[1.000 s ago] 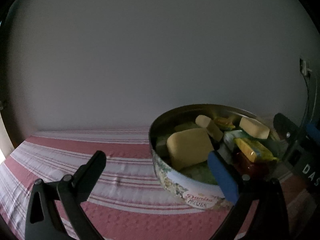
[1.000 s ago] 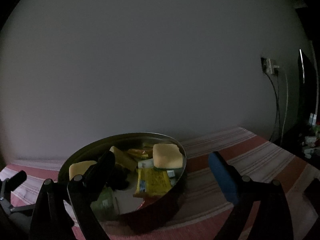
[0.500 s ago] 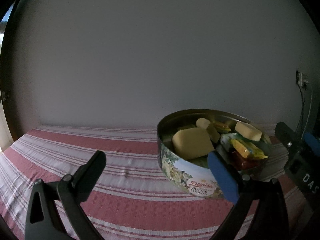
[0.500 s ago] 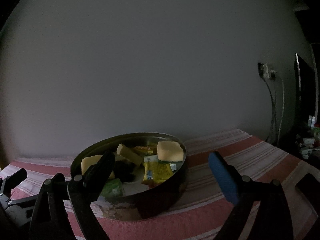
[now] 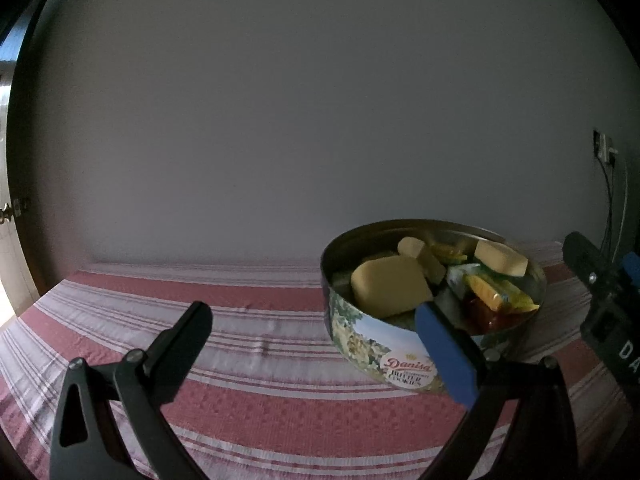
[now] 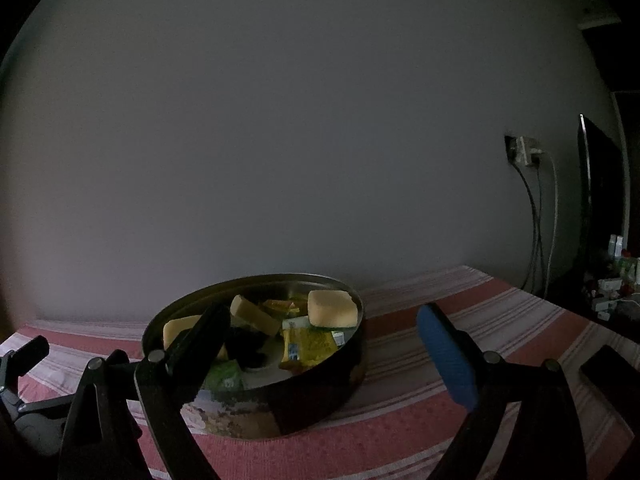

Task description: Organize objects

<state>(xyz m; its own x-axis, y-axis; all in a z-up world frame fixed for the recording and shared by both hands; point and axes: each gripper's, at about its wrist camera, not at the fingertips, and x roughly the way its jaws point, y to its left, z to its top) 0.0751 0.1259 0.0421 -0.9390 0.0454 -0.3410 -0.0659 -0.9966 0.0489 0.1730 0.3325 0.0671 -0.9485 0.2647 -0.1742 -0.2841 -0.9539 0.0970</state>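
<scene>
Both the left hand-held gripper [image 5: 316, 328] and right hand-held gripper [image 6: 320, 324] gape wide, empty. The cookie tin [image 5: 376, 344] looks stiff and slippery; the sponges [image 5: 390, 290] inside are probably soft, so pinch their flat sides.

Both cameras sit low over the table [image 5: 256, 404], each looking forward along its own spread fingers toward the wall [image 5: 320, 120]. The left wrist view sees the tin [image 5: 360, 340] close, ahead and right. The right wrist view sees the same tin [image 6: 312, 400] close, ahead and left, though dimly. Both share tin, cloth and wall socket [image 6: 524, 151]; each probably catches the other gripper at its edge.
</scene>
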